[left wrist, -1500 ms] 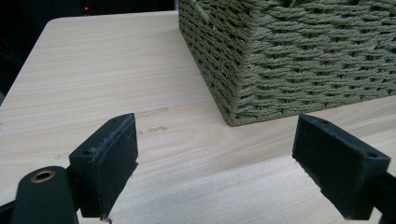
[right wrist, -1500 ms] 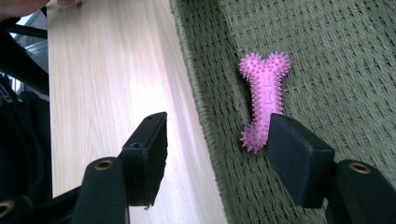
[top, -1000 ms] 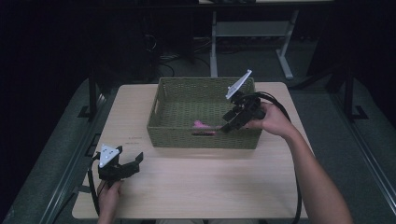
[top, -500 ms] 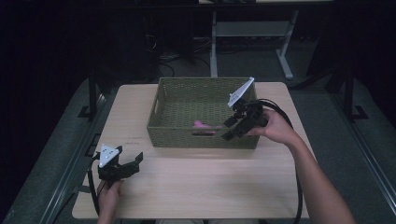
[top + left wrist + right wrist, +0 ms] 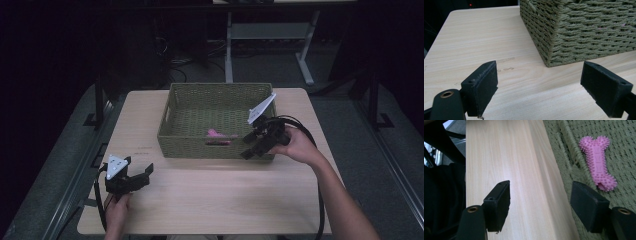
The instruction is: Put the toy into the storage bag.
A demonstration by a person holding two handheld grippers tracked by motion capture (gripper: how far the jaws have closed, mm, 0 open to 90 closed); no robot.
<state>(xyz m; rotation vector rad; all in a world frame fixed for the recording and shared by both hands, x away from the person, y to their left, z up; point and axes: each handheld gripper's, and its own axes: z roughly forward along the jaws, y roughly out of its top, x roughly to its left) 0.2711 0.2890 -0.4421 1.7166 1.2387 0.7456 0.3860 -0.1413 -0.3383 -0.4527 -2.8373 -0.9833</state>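
From the high view there is one woven basket [image 5: 185, 140], one pink toy bone [image 5: 218, 134] and two hand-held grippers on one pale wooden table [image 5: 225, 200]. The basket is rectangular, olive-green, of thick plaited cord, with a handle slot in its near wall; it stands at the far middle of the table. The bone lies on the basket floor close to the near wall, just behind that slot. The right gripper [image 5: 249, 147] hangs at the basket's near right corner, beside the rim, its grey three-cornered plate tilted up and a black cable looping to the right. Its jaws have just been opening and nothing sits between them. The left gripper [image 5: 145, 174] rests at the near left of the table, well apart from the basket. Beyond the table stand a dark floor and a white desk frame [image 5: 270, 35].

In the left gripper view, two black rectangular pads [image 5: 482, 87] stand wide apart, released, with bare wood grain between them. The basket's near left corner rises just ahead.

In the right gripper view, the two pads [image 5: 586, 206] are spread and empty, straddling the basket's rim. The bone, covered in small rubbery spikes with knobbed ends, lies on the weave beyond the right-hand pad, not touched.
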